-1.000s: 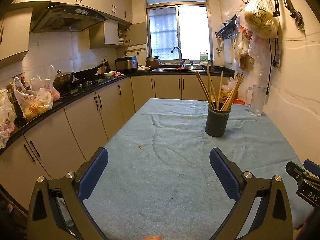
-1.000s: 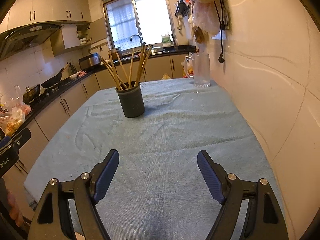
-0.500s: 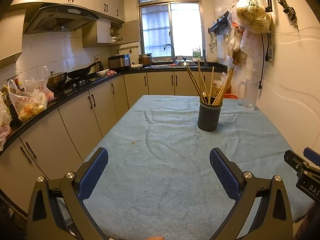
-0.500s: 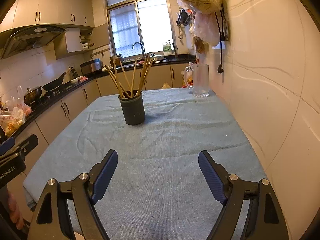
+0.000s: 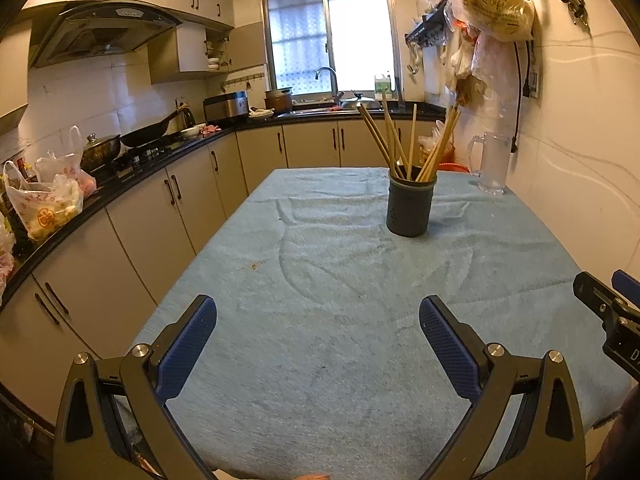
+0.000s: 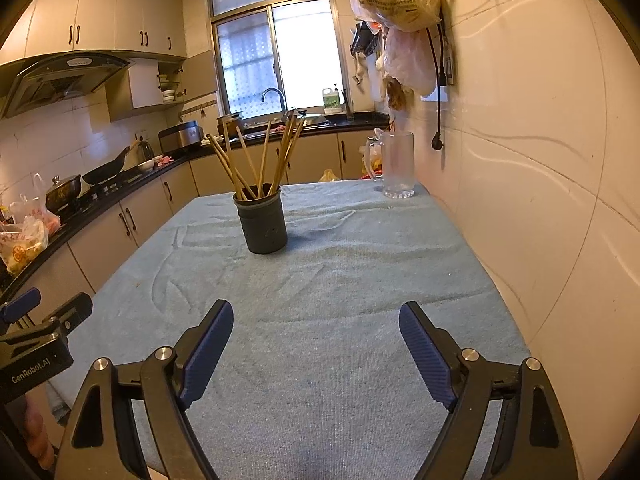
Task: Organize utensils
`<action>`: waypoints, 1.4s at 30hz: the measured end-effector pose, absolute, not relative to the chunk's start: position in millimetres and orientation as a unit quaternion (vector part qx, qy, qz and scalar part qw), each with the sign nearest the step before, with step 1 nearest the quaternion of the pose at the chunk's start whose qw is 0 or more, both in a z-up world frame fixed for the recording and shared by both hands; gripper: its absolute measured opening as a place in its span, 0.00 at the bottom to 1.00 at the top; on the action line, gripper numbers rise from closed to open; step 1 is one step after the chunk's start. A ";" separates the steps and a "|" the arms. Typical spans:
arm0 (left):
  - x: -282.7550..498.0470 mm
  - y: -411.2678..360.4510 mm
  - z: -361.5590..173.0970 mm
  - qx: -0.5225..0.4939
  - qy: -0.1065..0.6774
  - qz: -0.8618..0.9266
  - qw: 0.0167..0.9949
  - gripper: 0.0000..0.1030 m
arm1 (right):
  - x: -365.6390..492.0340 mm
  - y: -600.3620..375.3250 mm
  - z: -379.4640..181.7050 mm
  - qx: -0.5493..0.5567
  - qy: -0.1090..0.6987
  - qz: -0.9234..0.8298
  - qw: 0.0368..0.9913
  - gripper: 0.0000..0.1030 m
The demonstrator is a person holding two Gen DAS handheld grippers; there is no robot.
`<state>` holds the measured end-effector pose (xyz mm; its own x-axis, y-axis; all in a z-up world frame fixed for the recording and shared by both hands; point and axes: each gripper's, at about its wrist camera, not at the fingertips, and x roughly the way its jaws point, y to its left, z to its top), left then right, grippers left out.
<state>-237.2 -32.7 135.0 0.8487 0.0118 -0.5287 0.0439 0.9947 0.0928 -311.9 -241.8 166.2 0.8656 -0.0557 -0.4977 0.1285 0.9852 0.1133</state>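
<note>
Chopsticks in a holder, both tools empty.
Dark holder (image 6: 265, 225) with chopsticks (image 6: 264, 160) upright toward the far end of the desk (image 6: 320, 300), glass jug (image 6: 396, 166) at far right corner. Left tool (image 5: 318, 310) and right tool (image 6: 316, 316) spread wide over the near edge, gripping nothing.

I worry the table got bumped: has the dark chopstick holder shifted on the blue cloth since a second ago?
No. The dark chopstick holder stands at the same spot beside the same cloth wrinkles, same gap from the glass pitcher.
</note>
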 end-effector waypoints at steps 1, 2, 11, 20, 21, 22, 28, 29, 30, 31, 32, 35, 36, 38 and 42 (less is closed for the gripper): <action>-236.7 -32.6 134.5 0.050 0.276 -0.009 0.960 0.98 | -311.7 -242.1 166.0 0.072 0.256 -0.048 0.963 0.86; -235.7 -32.6 133.5 0.049 0.279 -0.012 0.959 0.98 | -311.1 -242.6 166.0 0.072 0.257 -0.048 0.963 0.86; -228.7 -36.8 124.2 0.049 0.300 -0.023 0.952 0.98 | -307.8 -243.1 163.4 0.071 0.260 -0.047 0.962 0.86; -224.3 -34.8 121.0 0.047 0.309 -0.026 0.949 0.98 | -305.7 -242.2 162.4 0.073 0.260 -0.046 0.962 0.87; -223.9 -35.1 120.5 0.047 0.310 -0.026 0.949 0.98 | -305.7 -242.1 162.4 0.072 0.260 -0.045 0.962 0.87; -223.7 -35.5 120.1 0.048 0.311 -0.027 0.949 0.98 | -305.7 -242.0 162.3 0.071 0.260 -0.045 0.962 0.87; -222.7 -36.3 119.3 0.047 0.311 -0.027 0.949 0.98 | -304.7 -241.3 161.2 0.071 0.261 -0.044 0.962 0.87; -222.7 -36.2 119.3 0.047 0.311 -0.027 0.949 0.98 | -304.9 -241.1 161.3 0.071 0.261 -0.044 0.962 0.87; -222.4 -36.4 119.0 0.047 0.312 -0.027 0.949 0.98 | -304.8 -241.1 161.3 0.071 0.261 -0.044 0.962 0.87; -222.4 -36.3 119.0 0.047 0.312 -0.027 0.949 0.98 | -304.4 -241.2 161.1 0.071 0.262 -0.045 0.962 0.87; -222.6 -36.0 119.2 0.048 0.312 -0.027 0.949 0.98 | -304.5 -240.8 161.1 0.071 0.262 -0.045 0.962 0.87; -222.6 -36.2 119.4 0.048 0.311 -0.027 0.949 0.98 | -304.2 -240.2 160.8 0.071 0.261 -0.044 0.962 0.87; -222.7 -36.1 119.6 0.048 0.311 -0.027 0.949 0.98 | -304.4 -240.6 161.0 0.070 0.261 -0.044 0.962 0.87; -222.4 -36.2 119.4 0.047 0.311 -0.027 0.949 0.98 | -304.8 -239.3 160.5 0.069 0.259 -0.043 0.962 0.87; -222.0 -36.4 118.3 0.047 0.311 -0.027 0.949 0.98 | -306.0 -237.4 160.2 0.066 0.253 -0.041 0.964 0.87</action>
